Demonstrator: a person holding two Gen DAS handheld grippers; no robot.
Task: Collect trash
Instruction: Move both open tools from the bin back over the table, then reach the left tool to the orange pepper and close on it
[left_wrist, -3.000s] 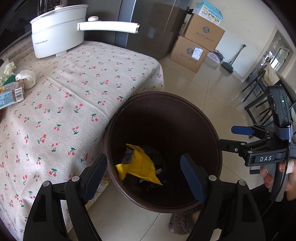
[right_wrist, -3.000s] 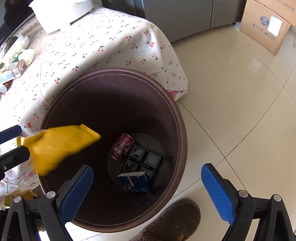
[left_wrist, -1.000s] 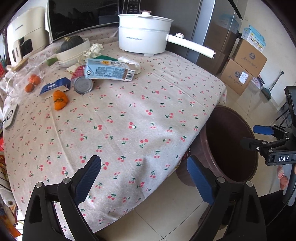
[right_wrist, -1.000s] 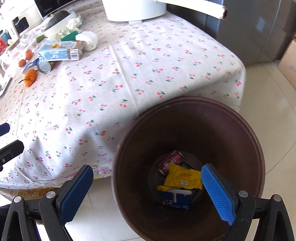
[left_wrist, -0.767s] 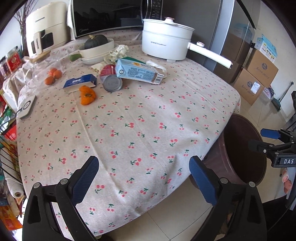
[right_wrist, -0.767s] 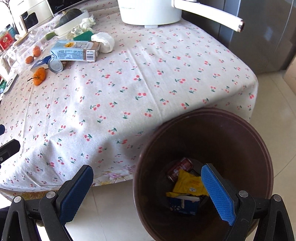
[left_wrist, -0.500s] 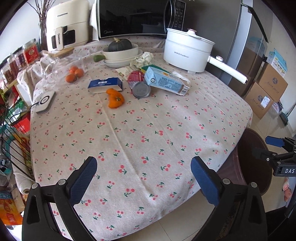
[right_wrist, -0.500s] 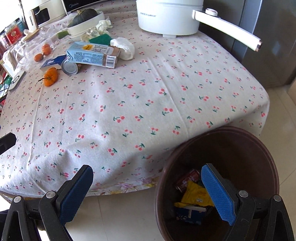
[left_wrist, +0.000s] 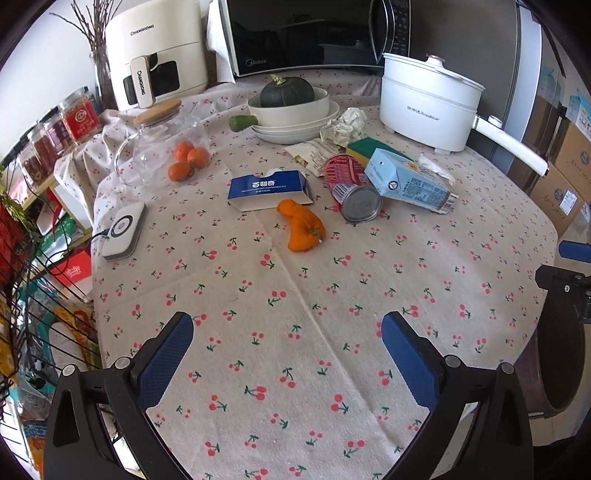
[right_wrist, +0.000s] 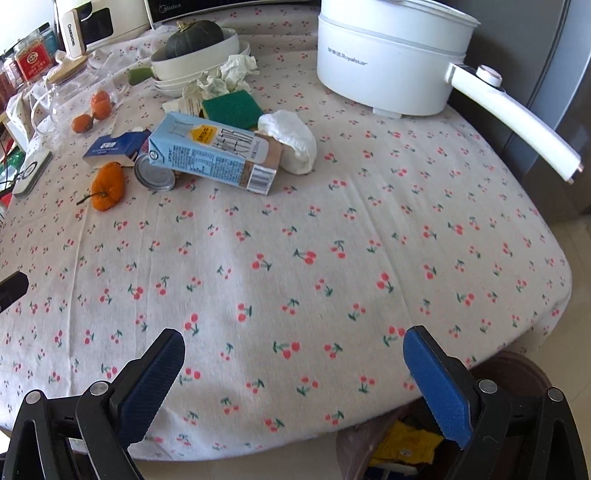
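Left gripper (left_wrist: 288, 350) and right gripper (right_wrist: 293, 369) over bare worktop (left_wrist: 332, 295), jaws released, empty. Best next: reach far, straddle milk carton (right_wrist: 212, 158) across narrow sides, avoid can (left_wrist: 351, 188).

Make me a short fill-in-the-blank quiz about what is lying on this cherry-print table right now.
1. The light blue drink carton lies on its ____, not upright.
2. The dark green pumpkin sits inside a white ____.
3. The red drink can lies between the flat blue cardboard box and the ____.
4. The jaws of the left gripper and the right gripper both hold ____.

Missing words: side; bowl; carton; nothing
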